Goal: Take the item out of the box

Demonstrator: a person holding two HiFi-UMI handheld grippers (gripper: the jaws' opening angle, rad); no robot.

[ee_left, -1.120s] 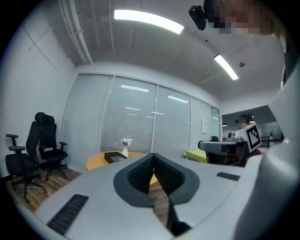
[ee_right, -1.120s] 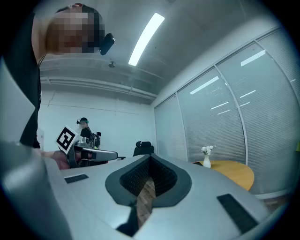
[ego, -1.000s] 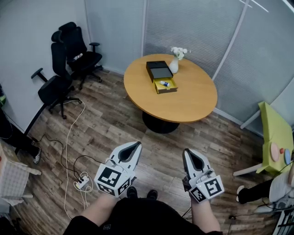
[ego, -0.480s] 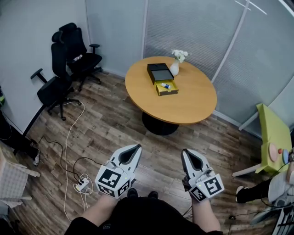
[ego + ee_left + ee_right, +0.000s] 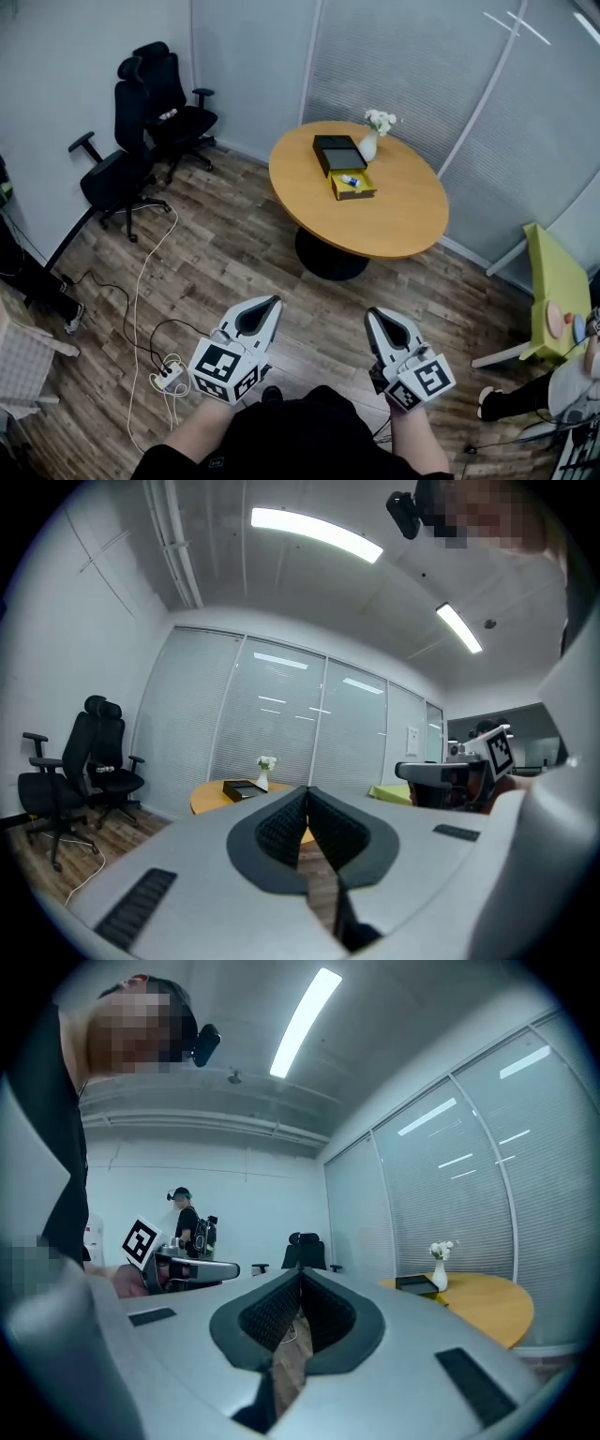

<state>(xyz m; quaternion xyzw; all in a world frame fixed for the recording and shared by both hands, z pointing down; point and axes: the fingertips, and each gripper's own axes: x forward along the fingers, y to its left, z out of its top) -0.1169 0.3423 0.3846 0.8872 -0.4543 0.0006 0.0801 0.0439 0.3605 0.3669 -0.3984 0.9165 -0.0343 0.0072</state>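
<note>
Left gripper (image 5: 271, 303) and right gripper (image 5: 373, 315) hover well apart from the box (image 5: 357, 193).

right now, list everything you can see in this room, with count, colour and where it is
round table: 1, orange-brown wood, middle of the room by the glass wall
black box: 1, black, far side of the table
yellow tray: 1, yellow, on the table beside the black box
small item: 1, blue and white, lying in the yellow tray
vase: 1, white with white flowers, on the table next to the black box
office chairs: 2, black, left by the wall
power strip: 1, white with a white cable, on the wood floor at left
left gripper: 1, grey, low in the head view, shut, empty
right gripper: 1, grey, low in the head view, shut, empty
</note>
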